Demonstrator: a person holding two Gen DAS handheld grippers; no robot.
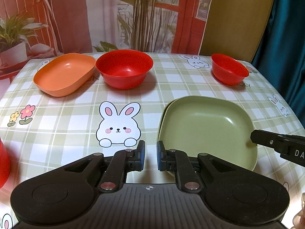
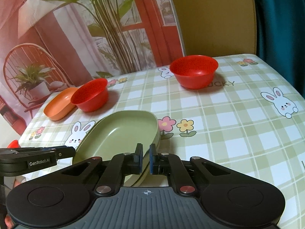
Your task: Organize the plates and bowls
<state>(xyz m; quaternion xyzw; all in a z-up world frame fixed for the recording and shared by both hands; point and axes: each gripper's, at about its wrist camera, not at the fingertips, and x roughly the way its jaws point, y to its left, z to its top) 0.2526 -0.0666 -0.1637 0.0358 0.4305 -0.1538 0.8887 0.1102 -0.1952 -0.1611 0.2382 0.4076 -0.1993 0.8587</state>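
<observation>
While our right tool (image 2: pixel 146 157) pinches the near rim of the green plate (image 2: pixel 122 133), which looks to be the upper of two nested green plates on the desk (image 2: pixel 228 124), our left tool (image 1: pixel 150 155) hangs empty just left of that stack, its fingers parted a little over the checked cloth. We judge the step to be settling this plate squarely onto the one under it, so we should keep it level, lower it until the rims match, and only then let go. Farther back, an orange dish (image 1: pixel 63 74) touches a big red bowl (image 1: pixel 124 68), and a smaller red bowl (image 1: pixel 228 71) stands well apart at the right. Those bowls likely want nesting next.
</observation>
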